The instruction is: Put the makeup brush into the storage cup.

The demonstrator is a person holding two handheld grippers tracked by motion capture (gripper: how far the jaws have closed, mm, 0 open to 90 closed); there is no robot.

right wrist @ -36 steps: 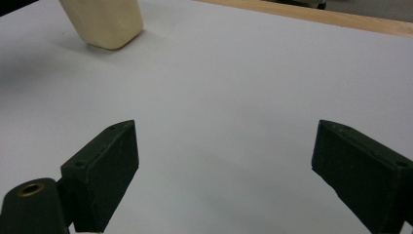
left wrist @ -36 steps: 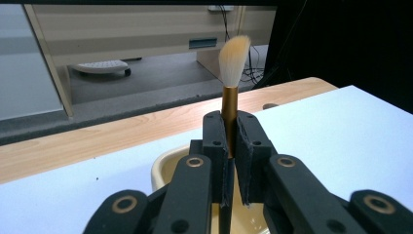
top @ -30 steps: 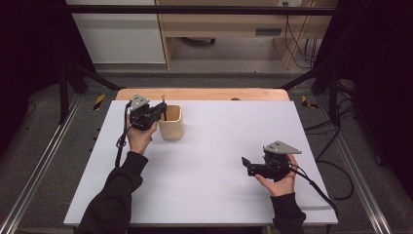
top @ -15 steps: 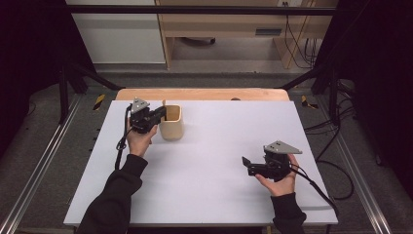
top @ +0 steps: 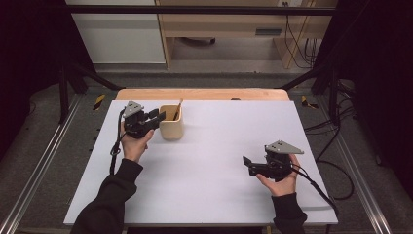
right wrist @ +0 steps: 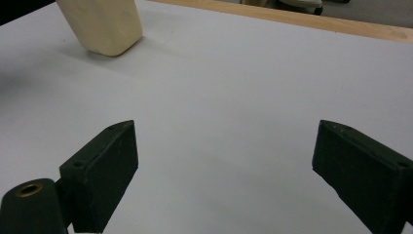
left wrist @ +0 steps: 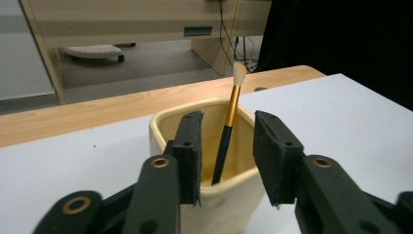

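Cream cup (top: 171,127) with brush (top: 178,109) on white table (top: 219,146), far left; left gripper (top: 157,117) beside it, right gripper (top: 247,163) well apart. Left gripper view: jaws parted, framing leaning brush. Right gripper view: jaws spread wide over bare table.

The left hand-held gripper (top: 157,117) is held with jaws partly apart, the right hand-held gripper (top: 247,163) with jaws wide.

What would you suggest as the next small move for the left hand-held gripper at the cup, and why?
Probably ease the left hand-held gripper forward and close on the brush. Its jaws are open at the near rim of the cream cup, and the brush handle stands between them, farther in, not yet touched.
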